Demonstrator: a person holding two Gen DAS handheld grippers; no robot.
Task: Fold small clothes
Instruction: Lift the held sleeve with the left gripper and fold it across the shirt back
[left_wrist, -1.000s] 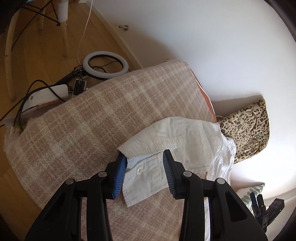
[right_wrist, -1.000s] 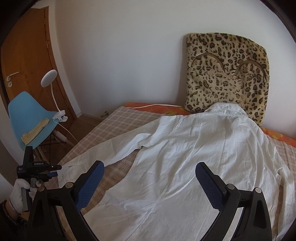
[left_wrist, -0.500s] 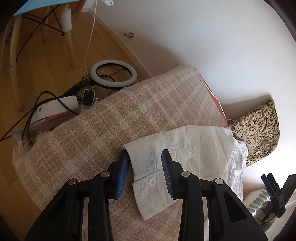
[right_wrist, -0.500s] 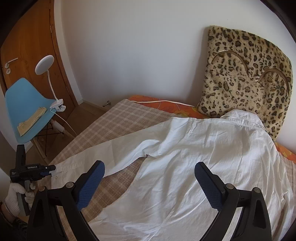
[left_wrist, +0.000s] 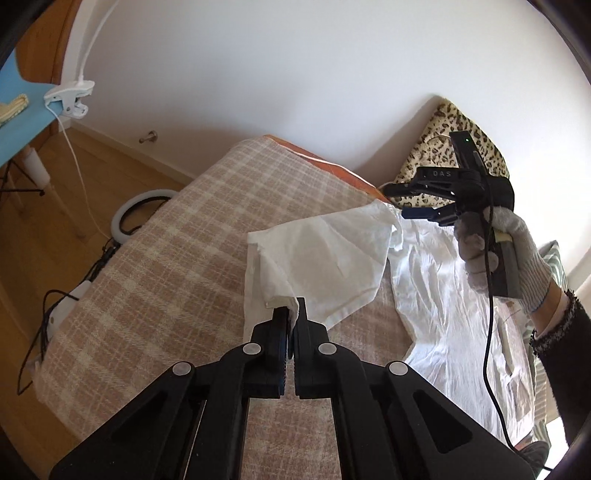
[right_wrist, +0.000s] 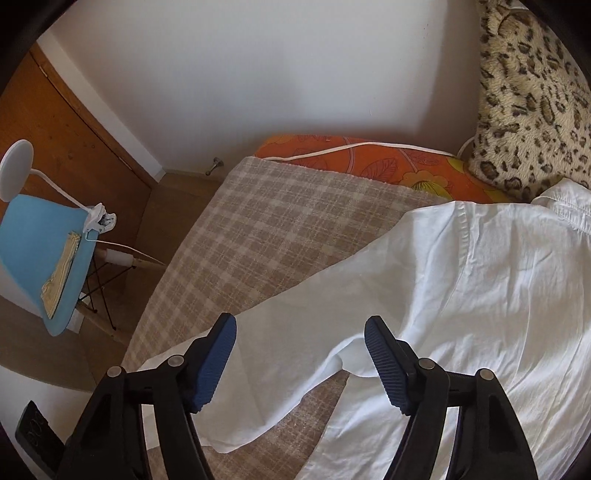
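Note:
A white shirt (right_wrist: 480, 295) lies spread on the checked blanket (left_wrist: 166, 277) of a bed. My left gripper (left_wrist: 290, 314) is shut on the end of the shirt's sleeve (left_wrist: 332, 258), which hangs lifted off the blanket. My right gripper (right_wrist: 301, 332) hovers just above the upper sleeve (right_wrist: 288, 350) near the armpit, jaws closing, with the cloth below the blue pads and not pinched. In the left wrist view the right gripper (left_wrist: 421, 212) is held by a gloved hand (left_wrist: 517, 258) over the shirt's shoulder.
A leopard-print cushion (right_wrist: 532, 99) leans on the wall at the head of the bed, over an orange sheet (right_wrist: 369, 162). A blue chair (right_wrist: 40, 254) with a clip lamp (right_wrist: 14, 170) stands left. A ring light (left_wrist: 136, 214) and cables lie on the wooden floor.
My left gripper closed on the sleeve end and lifted it, rolling as it went. My right gripper swung left and down from over the shirt's back to the sleeve, jaws narrowing.

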